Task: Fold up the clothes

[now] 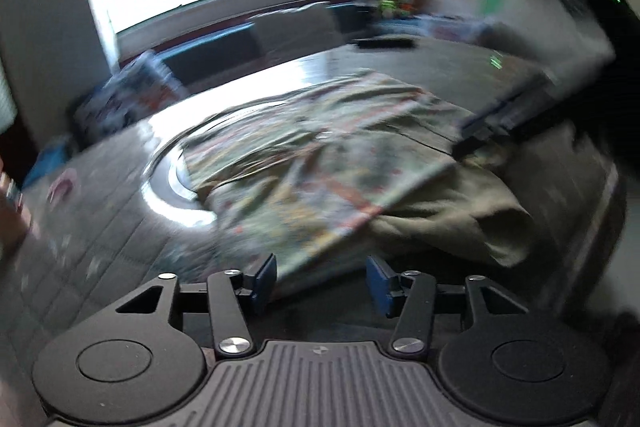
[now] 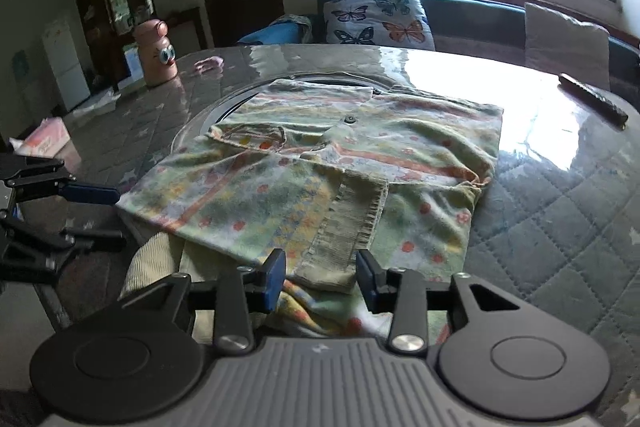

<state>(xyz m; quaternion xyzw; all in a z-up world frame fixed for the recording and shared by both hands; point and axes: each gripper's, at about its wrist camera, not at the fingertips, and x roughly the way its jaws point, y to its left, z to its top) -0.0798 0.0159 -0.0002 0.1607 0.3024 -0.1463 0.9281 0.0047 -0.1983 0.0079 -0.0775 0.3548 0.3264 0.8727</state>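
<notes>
A pale green floral shirt [image 2: 320, 167] lies folded flat on the table, a sleeve with a ribbed cuff [image 2: 344, 227] laid across its front. My right gripper [image 2: 321, 281] is open at the shirt's near edge. The cuff end lies between its blue pads [image 2: 274, 279], which do not press on it. In the blurred left wrist view my left gripper [image 1: 322, 279] stands open at a corner of the shirt [image 1: 312, 155], gripping nothing. It also shows at the left [image 2: 100, 215] in the right wrist view, beside the shirt's edge. A beige ribbed garment [image 2: 148, 259] sticks out from under the shirt.
The table [image 2: 560, 207] has a quilted cover under glass, with a round turntable ring [image 2: 224, 103] beneath the shirt. A dark rod [image 2: 592, 101] lies far right, a pink toy jar [image 2: 156, 51] far left, a tissue pack [image 2: 44, 141] near the left edge. A butterfly pillow [image 2: 376, 17] sits behind the table.
</notes>
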